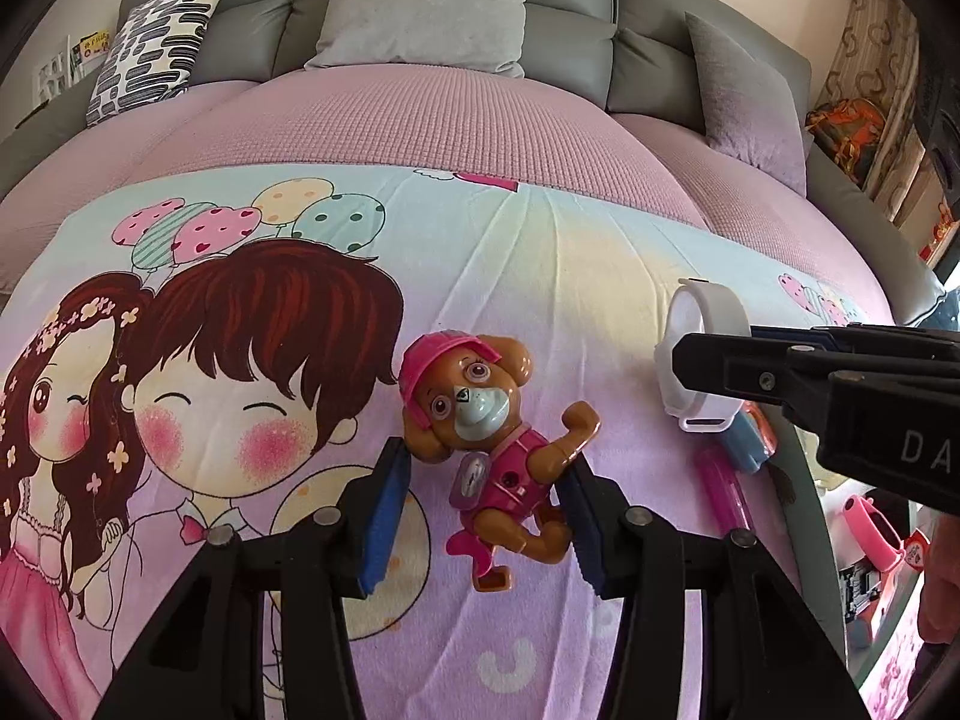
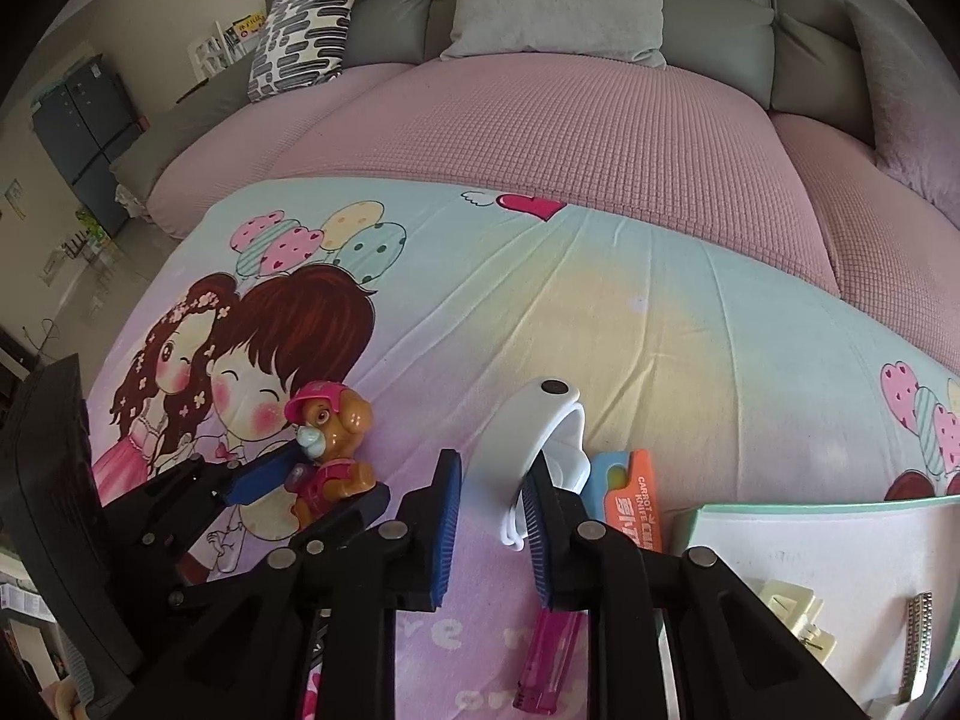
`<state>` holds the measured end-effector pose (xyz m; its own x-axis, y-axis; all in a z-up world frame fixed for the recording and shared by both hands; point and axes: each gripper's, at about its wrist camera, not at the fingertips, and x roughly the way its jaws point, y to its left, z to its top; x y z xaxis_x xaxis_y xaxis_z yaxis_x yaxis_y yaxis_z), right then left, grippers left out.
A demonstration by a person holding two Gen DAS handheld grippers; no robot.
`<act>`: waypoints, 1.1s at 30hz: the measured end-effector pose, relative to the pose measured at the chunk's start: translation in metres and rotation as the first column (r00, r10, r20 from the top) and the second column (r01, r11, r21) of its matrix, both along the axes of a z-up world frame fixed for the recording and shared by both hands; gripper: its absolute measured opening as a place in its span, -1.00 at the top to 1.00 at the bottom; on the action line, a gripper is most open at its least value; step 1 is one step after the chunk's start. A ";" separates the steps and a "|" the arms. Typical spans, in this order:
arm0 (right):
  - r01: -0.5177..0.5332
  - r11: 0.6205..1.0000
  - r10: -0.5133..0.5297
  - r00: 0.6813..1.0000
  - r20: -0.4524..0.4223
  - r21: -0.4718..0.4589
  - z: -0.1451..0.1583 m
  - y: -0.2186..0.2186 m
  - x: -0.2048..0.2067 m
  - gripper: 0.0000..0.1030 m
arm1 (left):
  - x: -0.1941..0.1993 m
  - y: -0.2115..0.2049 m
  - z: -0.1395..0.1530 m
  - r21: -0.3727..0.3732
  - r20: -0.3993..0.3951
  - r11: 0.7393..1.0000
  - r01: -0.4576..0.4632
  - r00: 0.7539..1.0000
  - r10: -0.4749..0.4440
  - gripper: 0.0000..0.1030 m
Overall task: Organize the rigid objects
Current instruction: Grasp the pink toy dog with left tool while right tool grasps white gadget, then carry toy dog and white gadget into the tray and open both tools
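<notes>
A brown toy dog in a pink cap (image 1: 492,444) lies on the cartoon blanket (image 1: 570,252), between the open fingers of my left gripper (image 1: 483,480), not gripped. It also shows in the right wrist view (image 2: 333,450). My right gripper (image 2: 492,528) is open around the lower edge of a white wristband (image 2: 528,444), which stands on edge; the band also shows in the left wrist view (image 1: 699,354). A pink lighter (image 2: 549,654) lies under the right finger. A blue and orange knife pack (image 2: 627,498) lies beside the band.
A white tray with a green rim (image 2: 810,546) at the lower right holds clips and a metal strip. Grey sofa cushions (image 1: 432,0) and a patterned pillow (image 1: 156,42) stand behind. A pink watch (image 1: 876,534) lies off the blanket's right edge.
</notes>
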<state>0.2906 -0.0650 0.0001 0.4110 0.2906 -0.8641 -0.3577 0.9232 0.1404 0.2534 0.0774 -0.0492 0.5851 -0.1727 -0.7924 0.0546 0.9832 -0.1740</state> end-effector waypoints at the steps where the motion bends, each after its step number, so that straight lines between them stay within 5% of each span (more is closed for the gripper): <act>1: 0.001 1.000 -0.001 1.000 0.004 0.003 0.005 -0.003 -0.003 0.57 | -0.003 -0.001 0.004 -0.003 0.002 1.000 -0.002 1.000 0.002 0.01; 18: 0.126 0.992 -0.124 0.988 0.097 -0.023 0.092 -0.122 -0.078 0.57 | -0.059 -0.084 0.097 0.014 0.091 0.994 0.105 0.990 -0.106 0.01; 33: 0.276 0.961 -0.274 0.961 0.042 -0.034 0.074 -0.236 -0.101 0.57 | -0.073 -0.201 0.097 0.046 0.053 0.965 0.257 0.964 -0.259 0.01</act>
